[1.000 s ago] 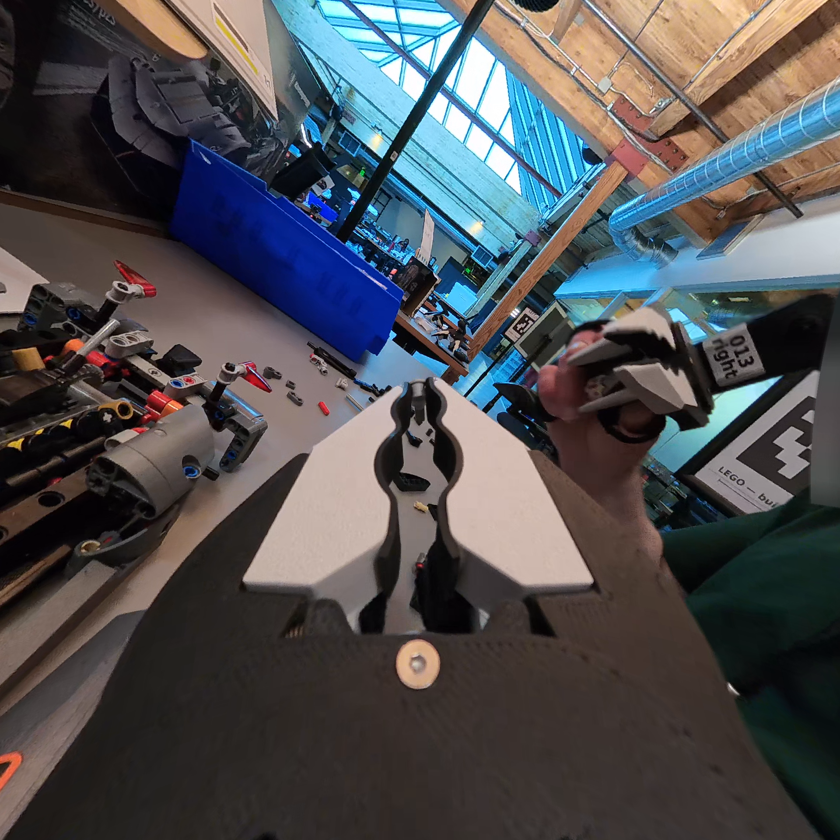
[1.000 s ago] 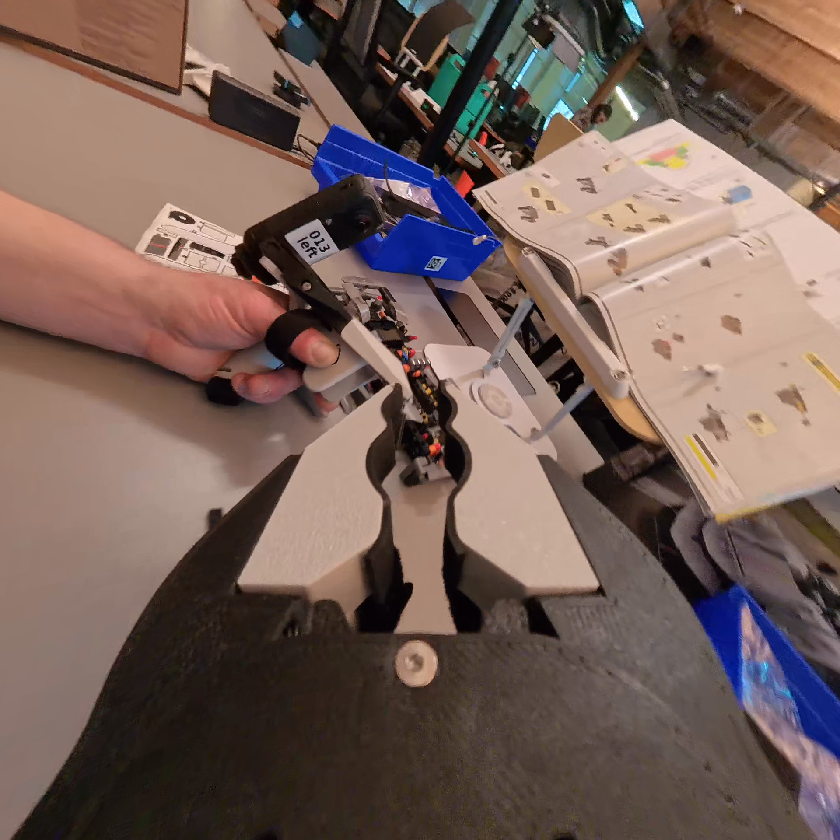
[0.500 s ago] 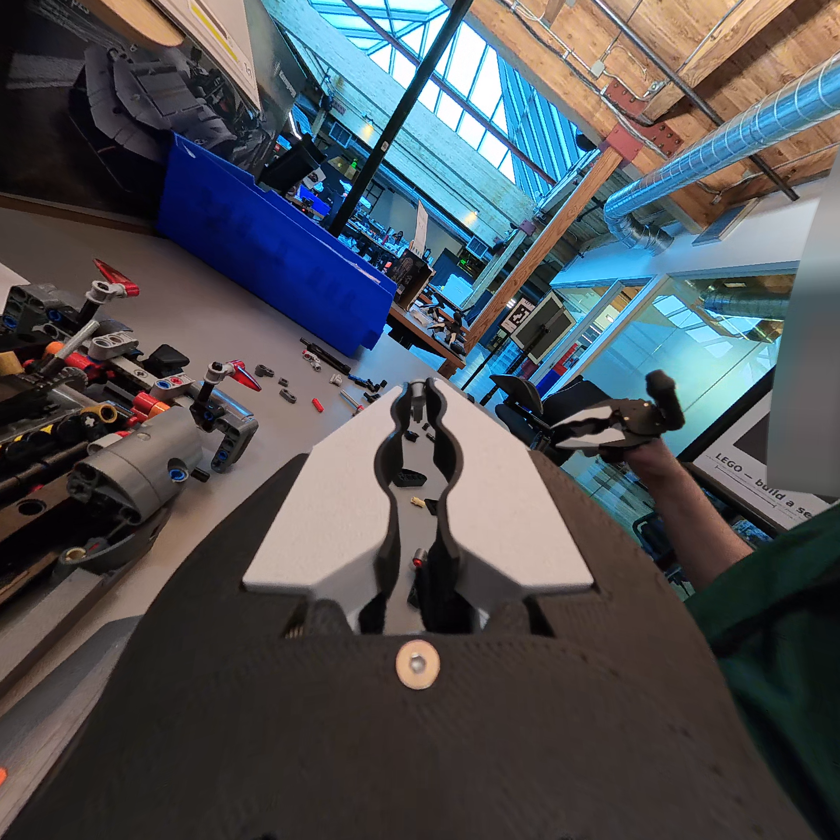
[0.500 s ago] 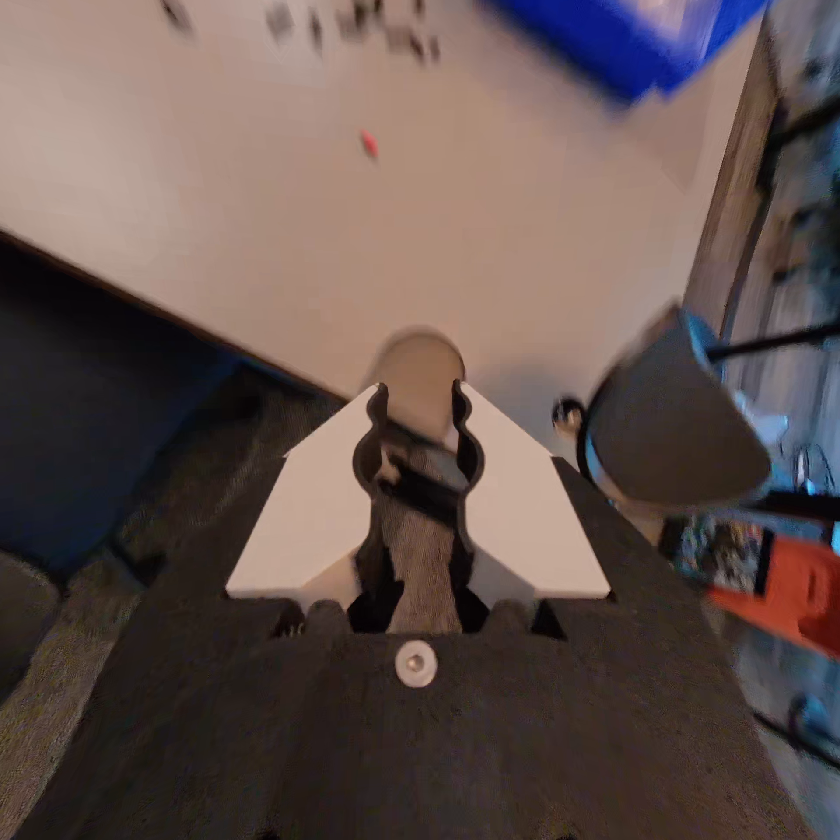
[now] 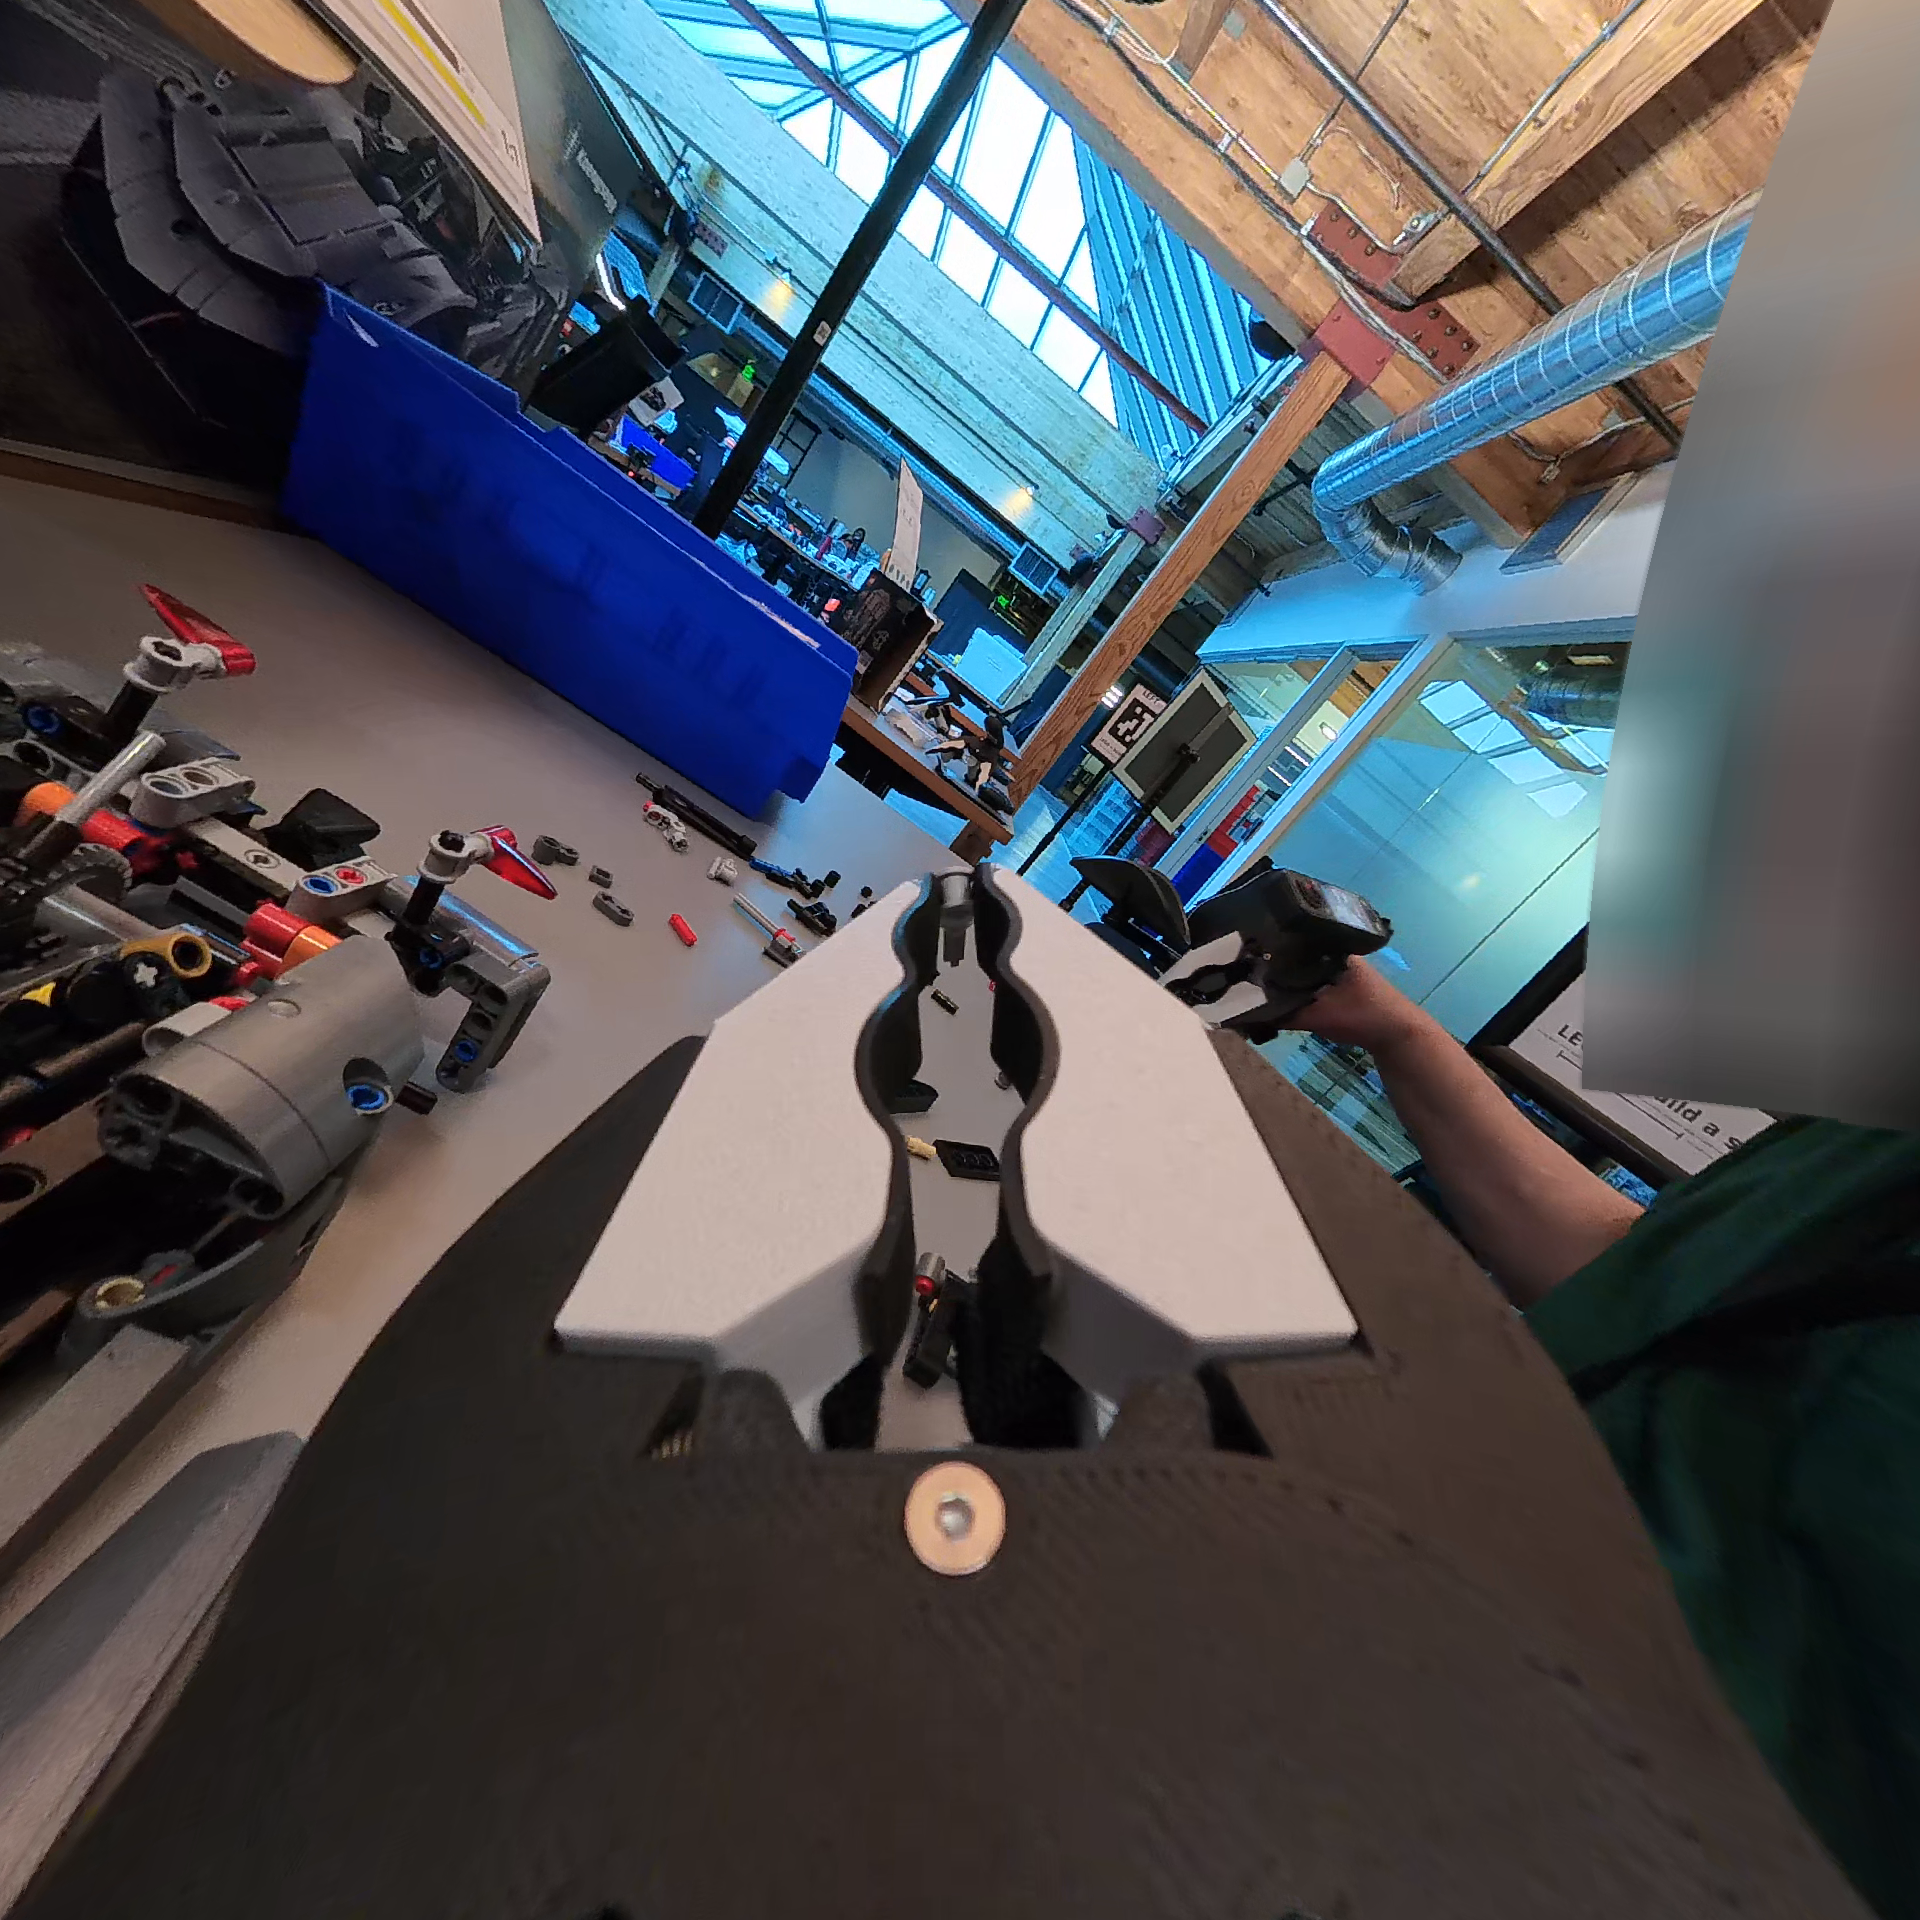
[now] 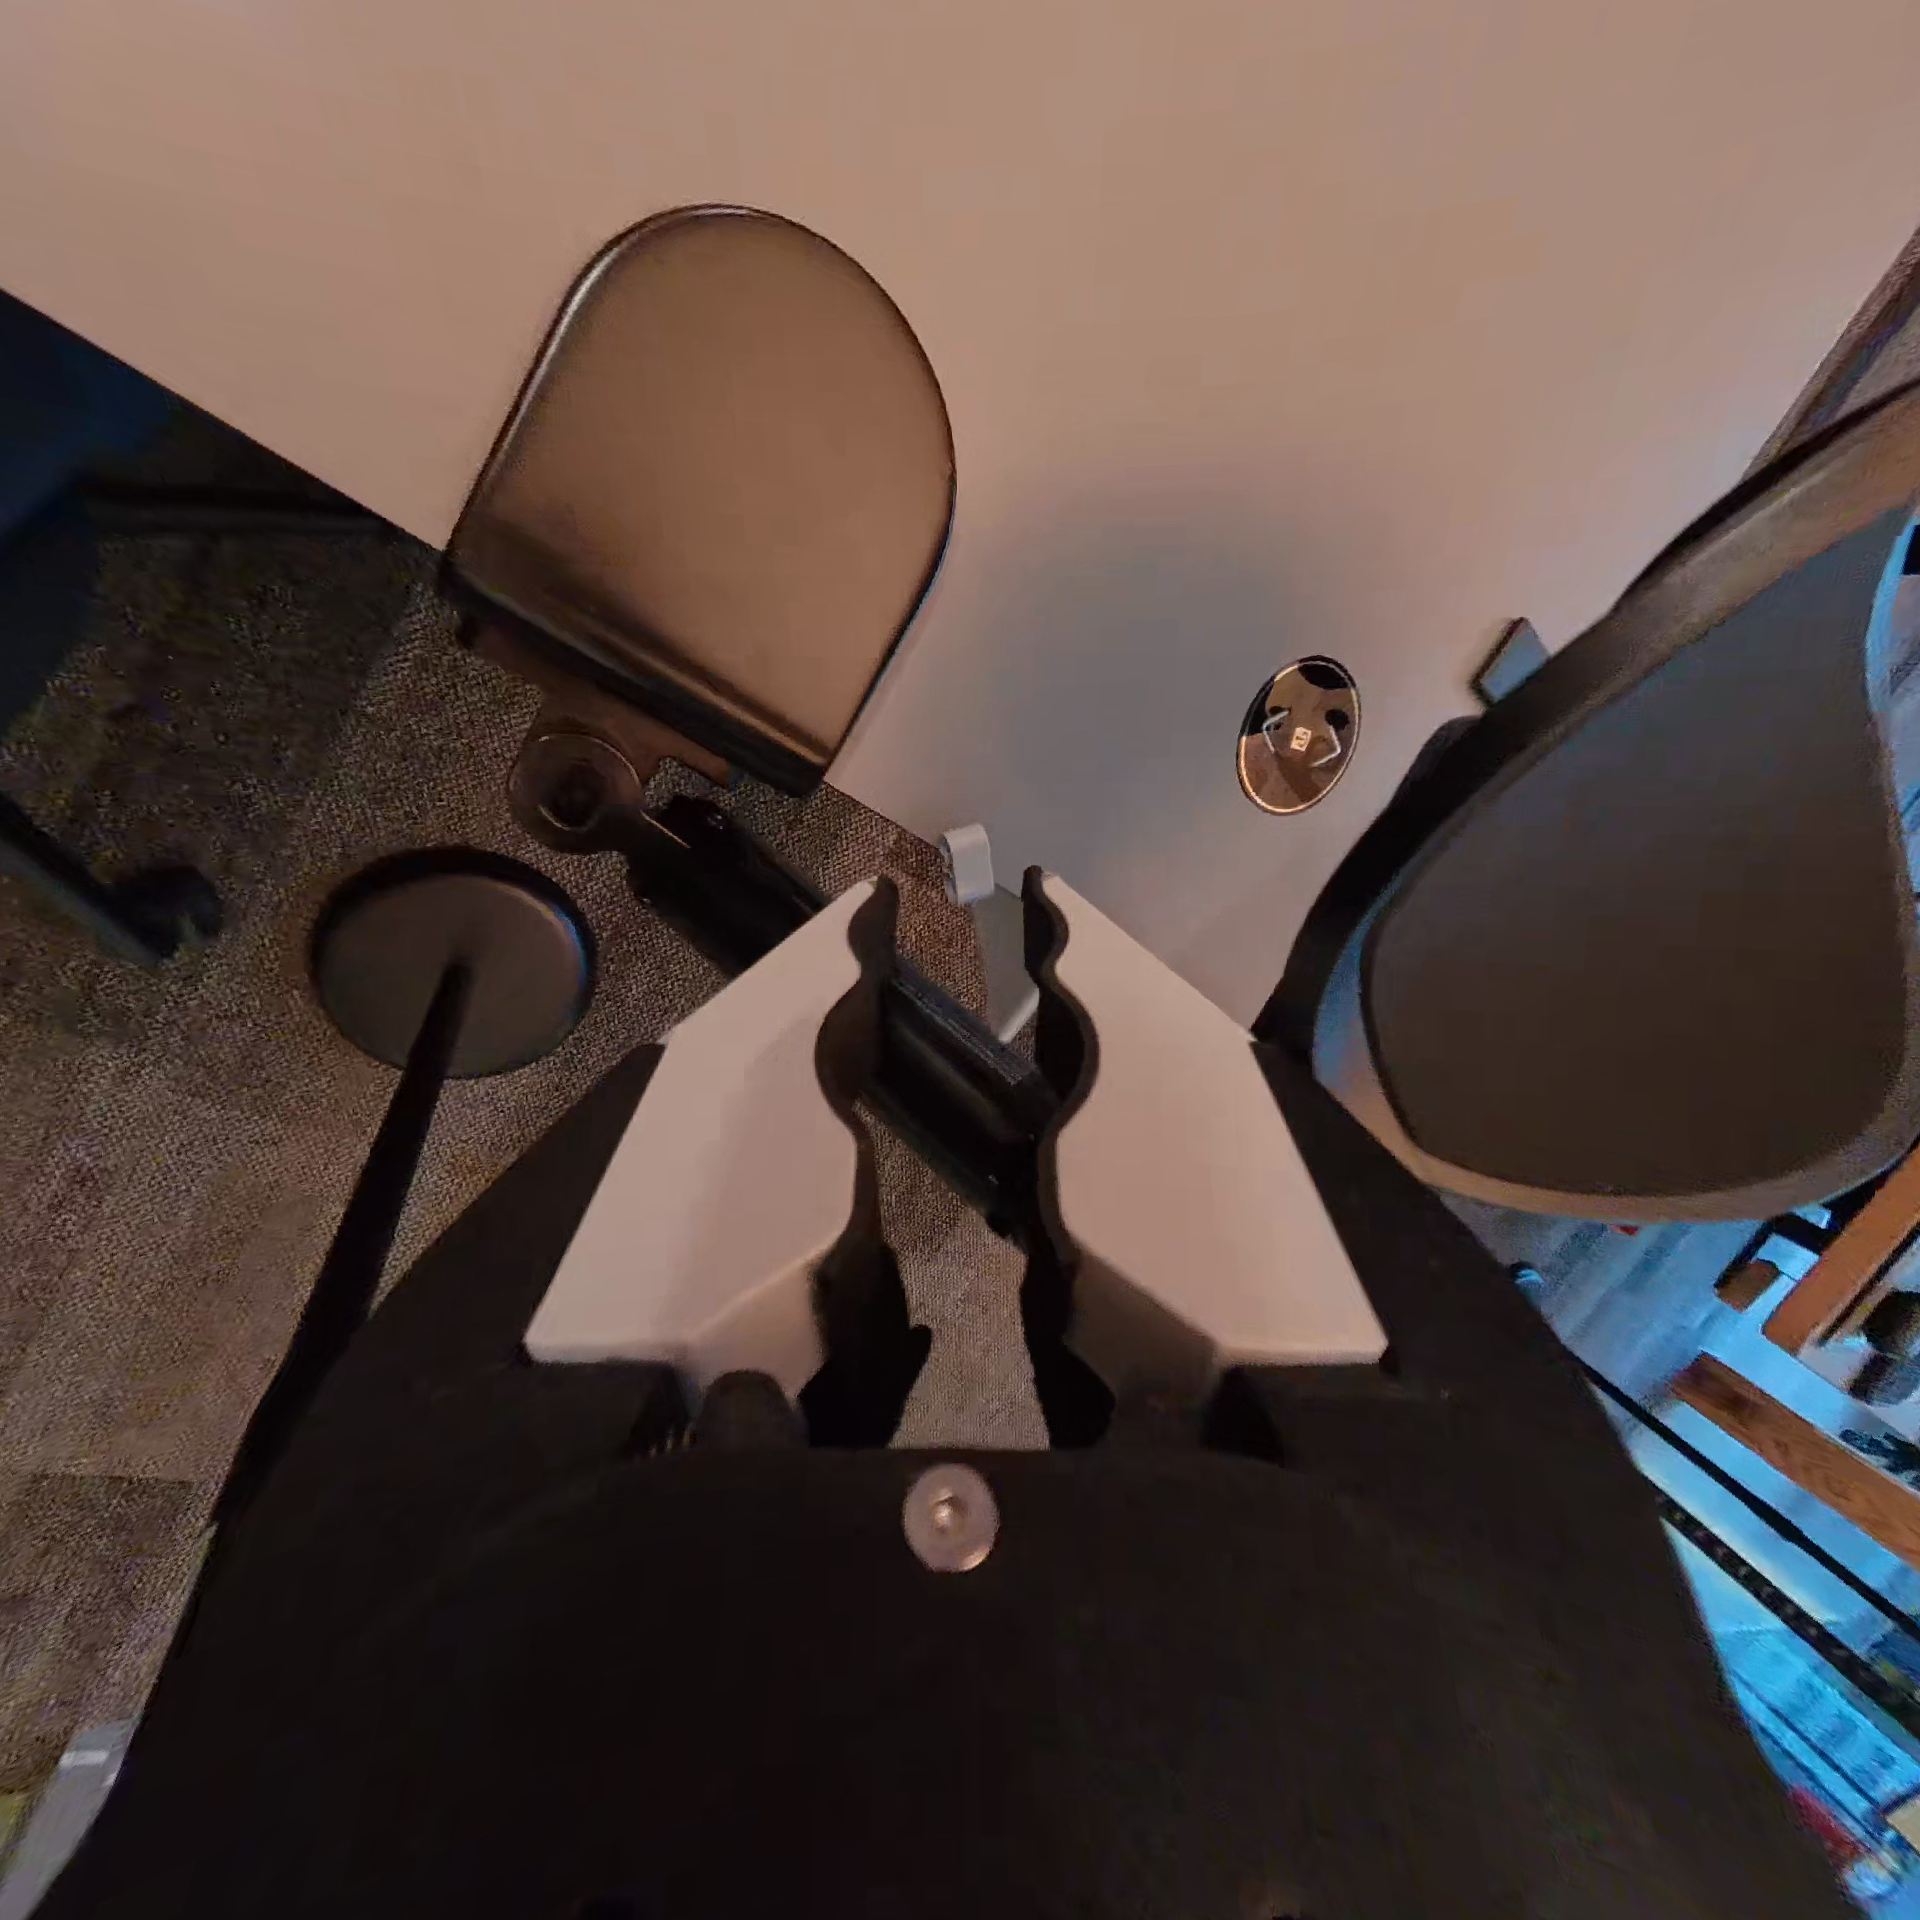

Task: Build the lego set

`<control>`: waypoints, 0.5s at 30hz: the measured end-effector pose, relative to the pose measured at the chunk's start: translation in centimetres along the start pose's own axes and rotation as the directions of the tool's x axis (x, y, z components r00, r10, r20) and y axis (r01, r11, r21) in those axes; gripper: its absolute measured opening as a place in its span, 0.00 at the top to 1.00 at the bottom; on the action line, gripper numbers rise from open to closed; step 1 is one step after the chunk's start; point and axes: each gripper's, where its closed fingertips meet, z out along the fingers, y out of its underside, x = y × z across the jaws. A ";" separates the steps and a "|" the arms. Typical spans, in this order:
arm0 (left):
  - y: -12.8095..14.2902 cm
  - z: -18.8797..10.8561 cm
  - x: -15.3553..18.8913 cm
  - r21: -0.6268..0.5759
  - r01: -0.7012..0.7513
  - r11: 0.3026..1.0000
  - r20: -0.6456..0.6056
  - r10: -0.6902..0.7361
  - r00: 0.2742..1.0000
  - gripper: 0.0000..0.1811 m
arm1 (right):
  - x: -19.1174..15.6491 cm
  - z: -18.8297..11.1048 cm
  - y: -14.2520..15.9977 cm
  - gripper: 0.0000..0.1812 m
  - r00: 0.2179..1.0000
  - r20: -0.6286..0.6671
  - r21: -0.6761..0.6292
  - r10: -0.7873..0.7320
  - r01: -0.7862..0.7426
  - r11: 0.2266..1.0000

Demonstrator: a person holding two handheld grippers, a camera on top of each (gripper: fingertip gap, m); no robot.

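The partly built lego model (image 5: 218, 1049), grey and black with red and blue pins, lies on the grey table (image 5: 436, 717) at the left of the left wrist view. My left gripper (image 5: 954, 883) is shut on a small grey pin (image 5: 952, 920) at its fingertips, held above the table to the right of the model. My right gripper (image 6: 956, 883) is open and points down past the table edge (image 6: 312, 468) at the carpet. It also shows far off in the left wrist view (image 5: 1226, 977), held beyond the table. A black bar (image 6: 956, 1070) shows across its gap and runs on to the upper left.
Several loose small lego parts (image 5: 675, 914) lie beyond the model, in front of a blue bin (image 5: 571, 592). In the right wrist view a dark rounded clamp plate (image 6: 717, 488) sits at the table edge, a round black stand base (image 6: 457, 956) is on the carpet, and a chair (image 6: 1662, 935) is at right. Spacing between my two grippers at the tips: around 55 cm.
My right gripper has swung away from the model and the left gripper, out past the table edge and downward, and its jaws have widened. My left gripper has barely moved.
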 end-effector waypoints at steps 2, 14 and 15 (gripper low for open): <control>0.0 0.0 0.0 -0.003 0.000 1.000 -0.001 0.000 1.000 0.98 | -0.1 0.3 -0.1 0.88 1.000 0.016 -0.006 -0.002 0.002 1.000; 0.1 0.1 -0.2 -0.007 -0.004 1.000 0.014 0.004 1.000 0.98 | -0.6 -2.2 -4.1 0.96 0.997 -0.032 0.096 -0.066 0.069 0.993; 0.1 0.2 -0.2 -0.009 -0.006 1.000 0.015 0.006 1.000 0.98 | -1.3 -3.3 -6.3 0.96 0.996 -0.025 0.157 -0.087 0.090 0.984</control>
